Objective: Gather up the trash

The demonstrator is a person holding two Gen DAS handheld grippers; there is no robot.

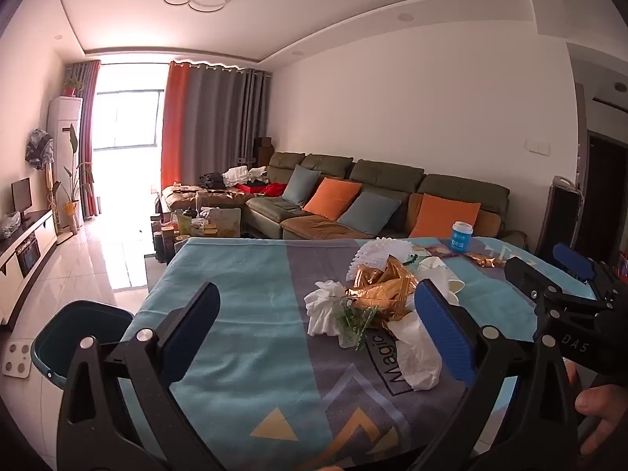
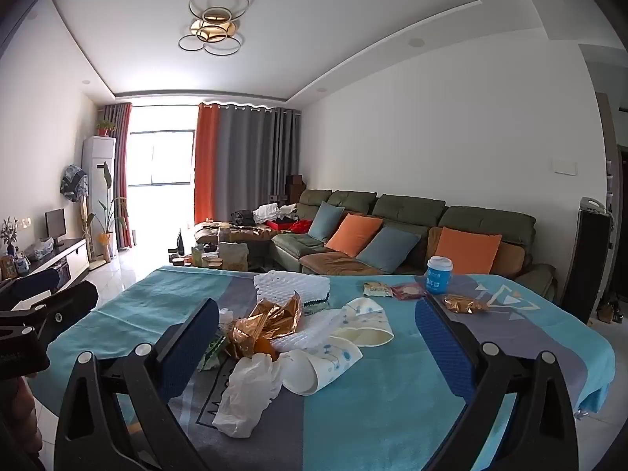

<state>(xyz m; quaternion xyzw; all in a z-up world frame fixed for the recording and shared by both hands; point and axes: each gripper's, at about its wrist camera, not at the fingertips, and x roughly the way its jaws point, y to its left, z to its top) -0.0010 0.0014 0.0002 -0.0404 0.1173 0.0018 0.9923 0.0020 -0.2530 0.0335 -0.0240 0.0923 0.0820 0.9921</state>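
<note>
A heap of trash lies on the table's teal and grey cloth: crumpled white tissue, gold foil wrappers, a white plastic bag, white foam netting and two tipped paper cups. My left gripper is open and hangs just short of the heap, nothing between its fingers. My right gripper is open too, facing the cups and the bag from the near side. Each gripper shows at the edge of the other's view, right gripper and left gripper.
A dark teal bin stands on the floor off the table's left corner. Further back on the cloth are a blue lidded cup, two snack packets and a gold wrapper. A green sofa runs behind the table.
</note>
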